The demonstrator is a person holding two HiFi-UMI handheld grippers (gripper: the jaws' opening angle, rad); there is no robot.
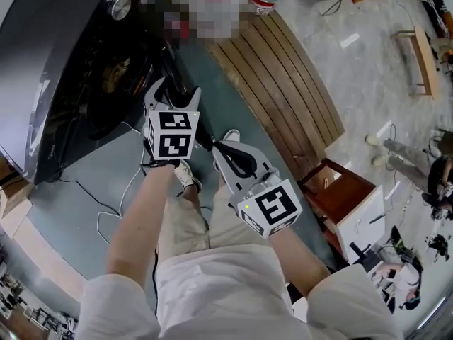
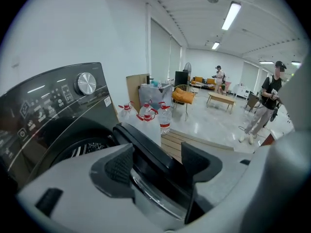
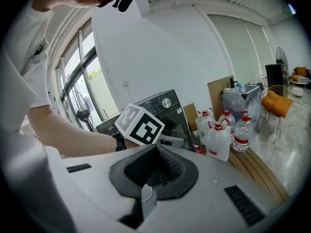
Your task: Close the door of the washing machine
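Note:
The dark grey washing machine [image 1: 67,55] [image 2: 43,110] stands at the upper left, with a round knob [image 2: 86,83] on its panel. Its door [image 2: 141,142] [image 1: 172,61] hangs open, edge toward me. My left gripper [image 1: 173,94] [image 2: 158,164] is open and straddles the door's black rim, which passes between the two pads; I see no firm press on it. The right gripper [image 1: 230,151] [image 3: 155,166] hangs further from the machine, lower right of the left one, shut and empty. In the right gripper view the left gripper's marker cube [image 3: 141,125] covers part of the machine's front.
Several water bottles [image 2: 150,116] [image 3: 221,130] stand on a wooden slatted platform [image 1: 283,83] just right of the machine. Cables [image 1: 117,204] trail over the green floor mat. A brown wooden box [image 1: 340,190] sits lower right. A person [image 2: 271,98] stands far off.

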